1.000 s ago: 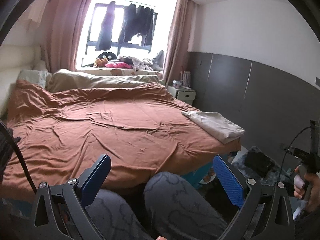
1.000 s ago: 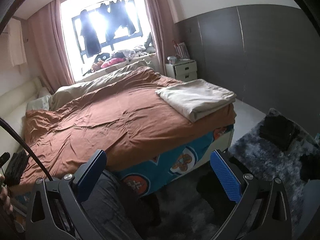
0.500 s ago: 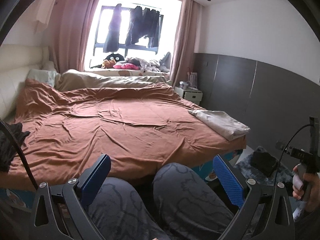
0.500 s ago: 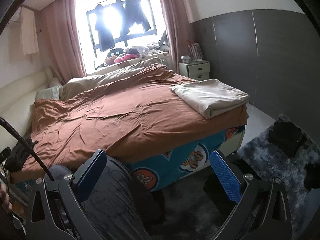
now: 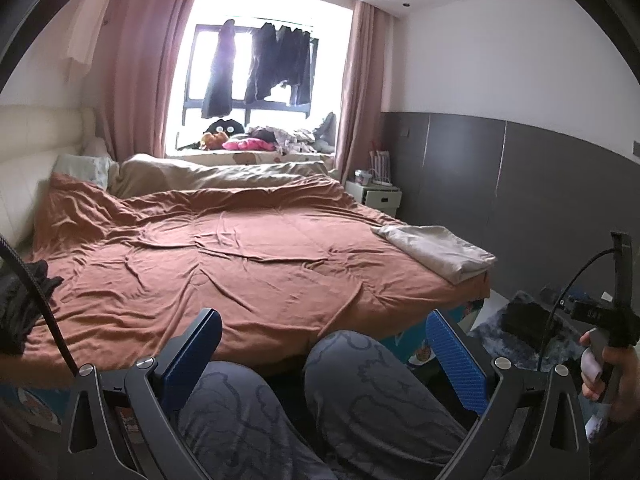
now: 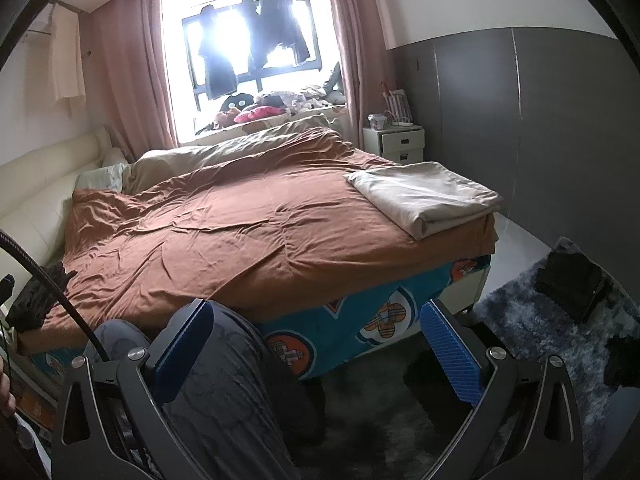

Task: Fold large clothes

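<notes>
Closest in, both grippers sit low over the person's knees [image 5: 360,392], the left gripper [image 5: 324,360] and right gripper [image 6: 316,352] each with jaws wide apart and gripping nothing, probably just parked before a reach. Past the knees is the bed [image 6: 360,320] under a rumpled brown cover [image 5: 224,264]. A dark garment [image 5: 20,304] lies bunched at its near left edge, likely next to fold. A beige folded cloth [image 6: 424,196] rests on the far right corner, seemingly set aside as done.
</notes>
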Demonstrator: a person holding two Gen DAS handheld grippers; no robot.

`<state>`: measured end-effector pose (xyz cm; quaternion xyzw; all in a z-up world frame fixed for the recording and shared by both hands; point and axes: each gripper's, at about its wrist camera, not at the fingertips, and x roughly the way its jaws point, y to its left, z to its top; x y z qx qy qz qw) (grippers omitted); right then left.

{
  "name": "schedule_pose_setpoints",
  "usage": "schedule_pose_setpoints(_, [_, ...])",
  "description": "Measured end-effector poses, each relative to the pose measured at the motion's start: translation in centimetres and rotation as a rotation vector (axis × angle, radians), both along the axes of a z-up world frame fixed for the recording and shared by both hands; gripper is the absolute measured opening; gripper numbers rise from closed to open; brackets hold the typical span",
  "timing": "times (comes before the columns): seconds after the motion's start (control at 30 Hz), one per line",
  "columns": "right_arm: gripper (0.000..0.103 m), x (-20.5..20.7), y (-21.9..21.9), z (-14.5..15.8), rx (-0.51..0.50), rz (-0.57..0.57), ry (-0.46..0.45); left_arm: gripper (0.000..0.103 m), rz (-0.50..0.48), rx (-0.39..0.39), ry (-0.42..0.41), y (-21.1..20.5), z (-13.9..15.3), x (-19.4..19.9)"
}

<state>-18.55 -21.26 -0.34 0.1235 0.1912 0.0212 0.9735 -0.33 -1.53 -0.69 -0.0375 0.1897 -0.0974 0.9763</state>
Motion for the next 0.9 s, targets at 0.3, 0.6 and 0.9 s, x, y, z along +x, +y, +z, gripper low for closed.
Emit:
schedule_pose_setpoints(0.3, [0.103,-0.4,-0.4,-0.2,0.013,0.003,-0.003,0.103,0.005,-0.013,0.002,0.3,0.3,-0.4])
schedule_pose_setpoints(0.6, [0.103,-0.8,-0.7,0.0,0.009,0.008,-0.012,0.103,0.022,-0.011,0.006,0.4,0.5,-0.6])
schedule_pose_setpoints(0.9, [0.103,-1.2,-0.8,-0.2,0.003,0.015,-0.016,0.103,0.025,-0.003,0.002,0.3,0.7,-1.1])
